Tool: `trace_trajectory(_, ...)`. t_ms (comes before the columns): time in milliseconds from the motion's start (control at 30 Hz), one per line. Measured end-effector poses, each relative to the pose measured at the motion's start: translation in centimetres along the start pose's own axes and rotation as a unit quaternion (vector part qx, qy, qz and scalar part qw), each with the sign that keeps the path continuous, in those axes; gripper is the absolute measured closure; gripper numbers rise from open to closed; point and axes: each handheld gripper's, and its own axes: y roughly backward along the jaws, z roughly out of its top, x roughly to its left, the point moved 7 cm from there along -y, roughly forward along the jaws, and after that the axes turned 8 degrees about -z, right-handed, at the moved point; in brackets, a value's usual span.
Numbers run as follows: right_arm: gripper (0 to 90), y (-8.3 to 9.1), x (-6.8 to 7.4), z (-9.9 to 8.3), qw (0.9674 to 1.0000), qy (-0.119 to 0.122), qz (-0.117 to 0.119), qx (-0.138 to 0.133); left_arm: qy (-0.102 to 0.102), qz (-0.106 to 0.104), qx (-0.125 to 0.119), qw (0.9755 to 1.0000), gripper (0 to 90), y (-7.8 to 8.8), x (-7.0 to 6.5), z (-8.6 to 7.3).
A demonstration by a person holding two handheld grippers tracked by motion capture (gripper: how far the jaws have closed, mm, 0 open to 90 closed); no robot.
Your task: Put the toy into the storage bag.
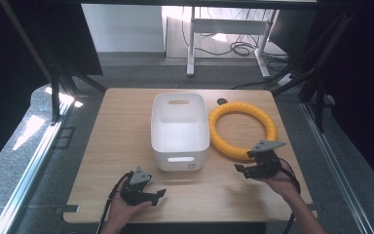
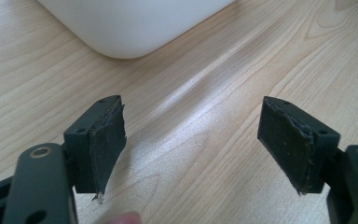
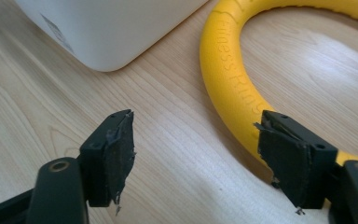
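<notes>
One yellow ring [image 1: 243, 130] — smooth, raised lettering — beside one white bin [image 1: 179, 131] on the surface [image 1: 112, 141]. Left gripper [image 1: 157, 195], right gripper [image 1: 241, 169]: jaws wide apart, empty.

It looked like a lab: a wooden table [image 1: 126, 146] inside a black metal frame [image 1: 53, 73], cables [image 1: 241, 48] trailing across the floor.

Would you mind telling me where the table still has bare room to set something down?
The widest bare patch is the table left of the white bin, out to the left edge. A bare strip runs along the near edge between the left gripper and right gripper. The right side is crowded: the yellow ring lies close beside the bin.
</notes>
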Motion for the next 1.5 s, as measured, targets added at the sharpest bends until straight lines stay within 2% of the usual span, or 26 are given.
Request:
trace_trajectory(67,28.7,-0.2,-0.6,0.7,0.9999,0.006,0.007,0.005,0.001,0.000,-0.002,1.0000,23.4,0.1,0.0,0.0)
trace_trajectory(133,28.4,-0.4,-1.1,1.3,0.9996,-0.004,0.027,0.009,0.001,0.001,-0.002,1.0000,23.4,0.2,0.1,0.0)
trace_trajectory(200,29.7,-0.8,-2.0,2.0,0.9992,-0.003,0.033,0.020,0.002,0.002,-0.003,1.0000,23.4,0.2,0.2,0.0)
trace_trajectory(233,29.7,-0.8,-2.0,2.0,0.9992,-0.003,0.033,0.020,0.002,0.001,-0.003,1.0000,23.4,0.2,0.2,0.0)
trace_trajectory(333,29.8,-1.1,-2.6,2.5,0.9988,0.017,0.029,0.035,0.002,0.001,-0.005,1.0000,23.4,0.2,0.1,0.0)
trace_trajectory(367,31.8,-1.4,-2.9,3.0,0.9980,0.030,0.035,0.044,0.001,0.001,-0.004,1.0000,23.4,0.1,0.1,0.0)
trace_trajectory(400,31.8,-1.4,-2.9,3.0,0.9980,0.030,0.035,0.044,0.001,0.001,-0.004,1.0000,23.4,0.1,0.1,0.0)
trace_trajectory(467,34.3,-1.8,-3.2,3.5,0.9960,0.048,0.040,0.064,0.004,0.000,-0.003,1.0000,23.4,0.0,0.1,-0.1)
trace_trajectory(500,34.3,-1.8,-3.2,3.5,0.9960,0.048,0.040,0.064,0.004,-0.001,-0.002,1.0000,23.4,-0.1,0.1,-0.1)
trace_trajectory(567,34.9,-2.3,-3.4,3.8,0.9944,0.057,0.035,0.081,0.004,-0.001,-0.002,1.0000,23.4,-0.1,0.1,-0.1)
trace_trajectory(633,35.2,-2.9,-3.5,4.0,0.9928,0.063,0.039,0.094,0.004,-0.002,-0.002,1.0000,23.4,-0.1,0.0,-0.1)
trace_trajectory(700,35.4,-3.8,-3.7,3.9,0.9895,0.076,0.042,0.116,0.005,-0.002,-0.003,1.0000,23.4,-0.1,0.0,-0.1)
trace_trajectory(767,35.9,-4.4,-3.8,3.8,0.9876,0.081,0.044,0.127,0.005,-0.001,-0.004,1.0000,23.4,0.0,0.1,-0.1)
trace_trajectory(1033,36.5,-5.8,-4.0,3.5,0.9833,0.088,0.049,0.152,0.005,-0.002,-0.003,1.0000,23.4,-0.1,0.1,-0.1)
trace_trajectory(1100,36.5,-6.3,-4.1,3.1,0.9807,0.095,0.048,0.164,0.005,-0.002,-0.003,1.0000,23.4,0.0,0.1,-0.1)
trace_trajectory(1133,36.5,-6.3,-4.1,3.1,0.9807,0.095,0.048,0.164,0.005,-0.002,-0.003,1.0000,23.4,0.0,0.1,-0.1)
trace_trajectory(1167,36.8,-6.7,-4.1,2.9,0.9787,0.099,0.048,0.173,0.005,-0.002,-0.004,1.0000,23.4,-0.1,0.1,-0.1)
trace_trajectory(1500,38.1,-7.9,-4.1,2.3,0.9741,0.114,0.045,0.190,0.005,-0.001,-0.002,1.0000,23.4,-0.1,0.2,-0.2)
